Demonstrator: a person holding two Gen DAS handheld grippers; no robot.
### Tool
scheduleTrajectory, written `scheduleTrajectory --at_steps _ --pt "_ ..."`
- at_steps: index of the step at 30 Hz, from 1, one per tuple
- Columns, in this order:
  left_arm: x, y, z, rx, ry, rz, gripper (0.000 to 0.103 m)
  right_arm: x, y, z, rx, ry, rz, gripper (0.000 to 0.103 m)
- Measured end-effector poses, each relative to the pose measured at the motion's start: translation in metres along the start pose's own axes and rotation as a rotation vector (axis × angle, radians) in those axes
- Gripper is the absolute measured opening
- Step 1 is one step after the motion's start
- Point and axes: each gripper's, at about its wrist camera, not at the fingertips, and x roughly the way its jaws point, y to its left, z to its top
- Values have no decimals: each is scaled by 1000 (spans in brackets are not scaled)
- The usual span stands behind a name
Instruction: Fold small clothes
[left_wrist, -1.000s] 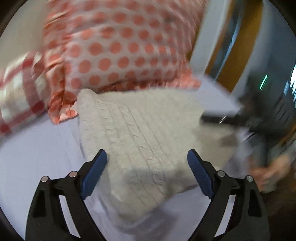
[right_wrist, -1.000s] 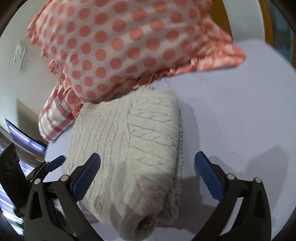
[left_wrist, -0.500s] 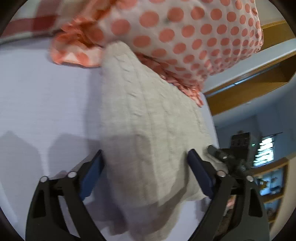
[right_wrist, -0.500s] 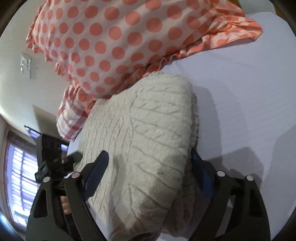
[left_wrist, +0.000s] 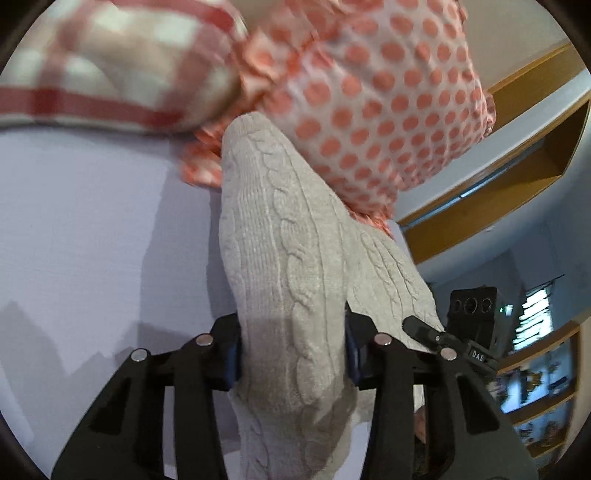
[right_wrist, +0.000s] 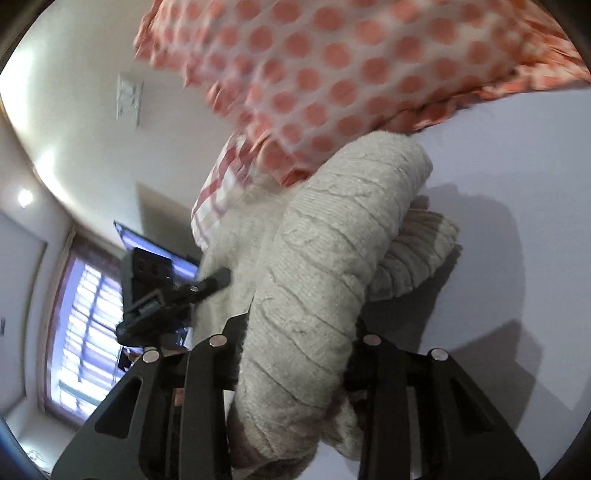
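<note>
Cream knit sweater (left_wrist: 280, 258) pinched in left tool (left_wrist: 291, 356), right tool (right_wrist: 295, 363).

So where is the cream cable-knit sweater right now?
The cream cable-knit sweater lies bunched on the pale lilac bedsheet, clamped by both the left gripper and right gripper, its far end against the orange polka-dot pillow.

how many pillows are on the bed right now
2. A polka-dot pillow sits behind the knit sweater, and a red-checked pillow lies to its left. Others may be out of view.
</note>
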Motion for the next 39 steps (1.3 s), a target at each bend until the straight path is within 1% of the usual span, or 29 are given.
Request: scheduleTrajectory --at_steps 1,2,3,4,5,6,7,8,10,11,12,13,14,16,17,19,20,21,22,23,25,27,28,29,31,33,34,37,39 --pt "-3 6 -2 -1 3 52 47 14 3 -1 -14 21 -34 36" --pt "-2 13 -5 -6 23 109 48 24 4 -3 -24 38 -66 39" --pt "0 21 -7 -12 42 152 51 38 4 -5 -29 65 -125 43" --pt "3 29 -10 -24 65 196 56 48 2 -7 -24 87 -198 52" --pt "-1 37 -12 -45 60 179 58 50 1 -9 -19 92 -235 57" --pt "-10 42 -12 -59 39 157 59 47 -1 -9 -13 81 -244 63" --pt "-19 45 -11 -63 16 159 59 40 0 -9 -11 61 -270 73" --pt "-35 47 -9 -62 -30 172 59 26 3 -8 -16 11 -323 78" --pt "-68 47 -3 -59 -129 216 58 -8 15 -5 -50 -120 -415 78" --pt "-76 44 -2 -60 -154 194 58 -19 21 -3 -68 -159 -410 78" --pt "-83 37 -1 -55 -174 141 58 -25 25 -2 -84 -172 -372 78" --pt "-85 26 -1 -38 -183 76 58 -25 35 -1 -101 -164 -307 78" --pt "-81 11 0 -14 -181 30 60 -17 48 -2 -121 -124 -223 79" --pt "-72 -6 -3 33 -154 -8 63 0 63 -7 -151 -65 -164 84" --pt "-56 -16 -4 66 -119 1 66 16 71 -11 -171 -22 -151 88" --pt "-35 -18 -6 74 -69 46 66 39 70 -17 -182 38 -194 90" --pt "-14 -9 -8 41 -13 89 63 50 61 -19 -168 62 -258 90" --pt "-3 -2 -9 19 4 98 60 59 45 -21 -131 86 -291 90" --pt "3 3 -12 17 -21 109 57 60 32 -22 -103 68 -266 90" --pt "1 1 -14 36 -32 122 57 56 28 -22 -95 37 -244 90" --pt "-9 -7 -19 59 -35 144 58 55 29 -22 -71 35 -247 90" --pt "-24 -18 -26 72 -45 131 63 46 45 -29 -107 8 -298 90" --pt "-30 -23 -30 85 -53 138 69 39 57 -37 -149 -15 -340 92" --pt "-43 -29 -40 108 -60 170 84 28 69 -48 -186 -35 -370 99" --pt "-65 -38 -66 142 -76 326 101 9 89 -71 -266 -99 -440 102" --pt "-82 -39 -95 172 -90 418 101 -3 104 -95 -329 -133 -516 102" --pt "-87 -37 -107 173 -87 432 101 -4 111 -108 -359 -140 -575 102" --pt "-95 -25 -150 155 -47 449 101 0 116 -145 -410 -131 -696 102" --pt "-91 -21 -173 160 -27 490 101 6 115 -163 -406 -129 -715 102"
